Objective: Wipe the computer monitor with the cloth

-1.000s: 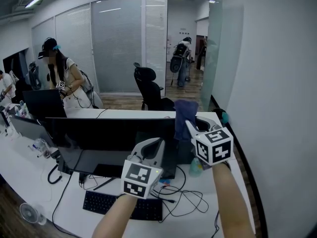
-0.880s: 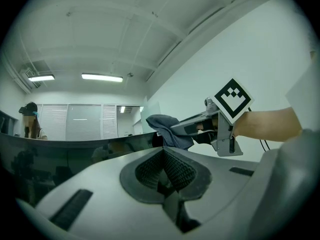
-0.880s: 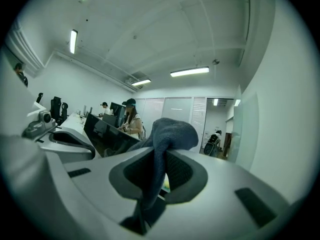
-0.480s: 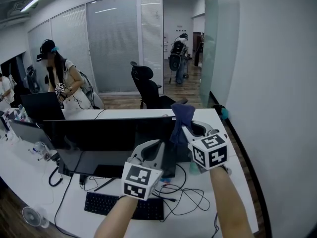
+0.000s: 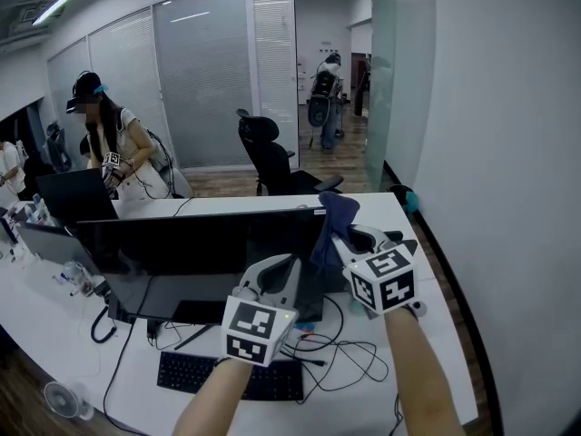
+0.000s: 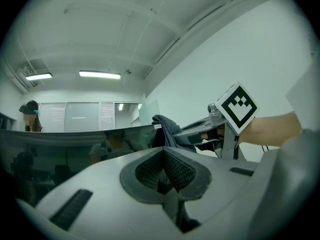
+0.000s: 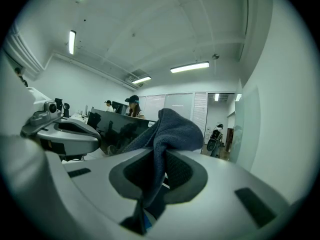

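The right hand-held gripper (image 7: 150, 179) is clamped on a fold of the soft, light cloth (image 7: 172, 126); the left hand-held gripper (image 6: 162, 171) is closed and empty.

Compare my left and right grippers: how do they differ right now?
The right gripper is shut on the dark blue cloth; the left gripper is shut with nothing between its jaws. In the head view the right gripper sits higher, by the monitor's top right corner; the left gripper sits lower, in front of the screen. Both point toward the monitor.
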